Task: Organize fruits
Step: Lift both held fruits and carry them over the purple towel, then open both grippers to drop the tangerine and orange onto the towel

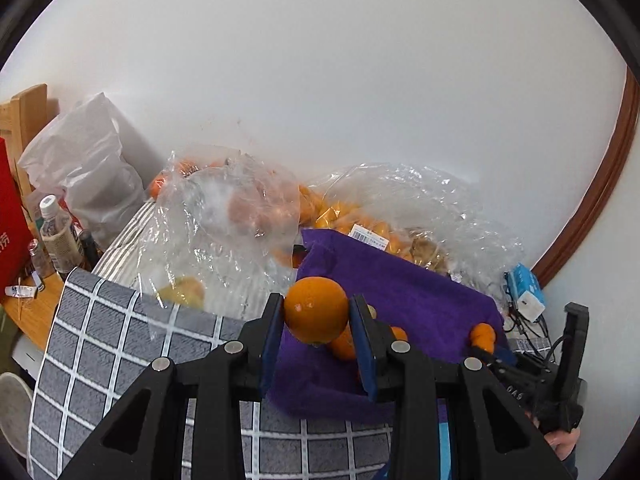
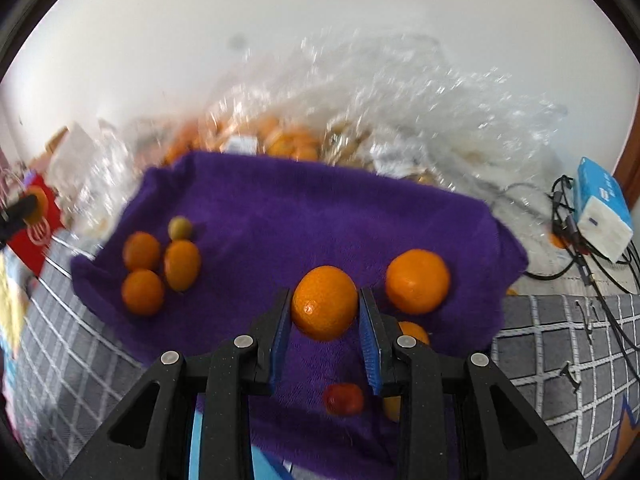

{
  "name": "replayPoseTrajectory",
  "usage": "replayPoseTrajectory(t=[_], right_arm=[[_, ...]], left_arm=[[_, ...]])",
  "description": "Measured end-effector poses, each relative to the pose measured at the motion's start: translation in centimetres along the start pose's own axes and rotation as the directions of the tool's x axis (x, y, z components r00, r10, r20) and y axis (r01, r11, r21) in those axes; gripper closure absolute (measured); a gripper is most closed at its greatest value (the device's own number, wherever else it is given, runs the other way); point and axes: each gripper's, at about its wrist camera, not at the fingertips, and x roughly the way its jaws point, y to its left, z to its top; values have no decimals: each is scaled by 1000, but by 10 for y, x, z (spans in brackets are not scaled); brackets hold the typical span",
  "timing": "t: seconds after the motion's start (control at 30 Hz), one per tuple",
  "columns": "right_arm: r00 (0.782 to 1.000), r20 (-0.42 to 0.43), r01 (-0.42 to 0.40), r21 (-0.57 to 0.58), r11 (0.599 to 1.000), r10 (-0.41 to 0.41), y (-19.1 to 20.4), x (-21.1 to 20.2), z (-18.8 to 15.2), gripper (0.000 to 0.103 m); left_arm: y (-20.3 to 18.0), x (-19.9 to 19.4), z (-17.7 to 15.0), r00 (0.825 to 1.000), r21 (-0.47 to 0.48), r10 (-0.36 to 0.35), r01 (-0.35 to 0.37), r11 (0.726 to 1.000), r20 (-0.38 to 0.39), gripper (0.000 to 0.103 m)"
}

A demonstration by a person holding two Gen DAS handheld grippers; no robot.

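Observation:
My left gripper (image 1: 316,312) is shut on an orange (image 1: 316,309) and holds it above the near edge of a purple towel (image 1: 404,292). My right gripper (image 2: 325,308) is shut on another orange (image 2: 324,302) above the same purple towel (image 2: 304,216). On the towel lie a large orange (image 2: 418,281), a group of small oranges (image 2: 160,268) with a small greenish fruit (image 2: 180,228), and a small red fruit (image 2: 344,399). The right gripper (image 1: 486,338) with its orange shows at the lower right of the left wrist view.
Clear plastic bags of oranges (image 1: 236,216) (image 1: 396,208) lie behind the towel against a white wall. A grey checked cloth (image 1: 104,344) covers the table. Bottles (image 1: 60,236) and a red box (image 1: 10,216) stand at left. A blue-white box (image 2: 604,208) and cables (image 2: 592,264) lie at right.

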Motion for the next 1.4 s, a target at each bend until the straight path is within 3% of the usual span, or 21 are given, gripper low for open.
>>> replayPoseTrajectory(t=[0.37, 0.43, 0.57, 0.8, 1.3, 1.4], right_arm=[[1000, -8, 14, -4, 1000, -14, 2, 12, -9, 70], [1000, 9, 21, -9, 1000, -21, 2, 7, -8, 63], [999, 45, 19, -4, 1000, -19, -3, -7, -6, 61], [996, 81, 33, 56, 998, -38, -26, -18, -7, 61], [997, 54, 58, 67, 996, -62, -34, -5, -12, 61], [997, 50, 58, 73, 996, -62, -35, -4, -13, 61]], left_arm=[[-32, 67, 8, 996, 49, -22, 26, 998, -86, 71], [-37, 83, 11, 994, 48, -11, 16, 999, -107, 71], [-43, 112, 16, 989, 27, -13, 17, 1000, -144, 71], [-55, 155, 15, 971, 54, 71, -60, 997, -227, 71], [-68, 180, 9, 953, 80, 118, -99, 992, -280, 71], [-68, 172, 11, 955, 72, 102, -86, 994, -280, 62]])
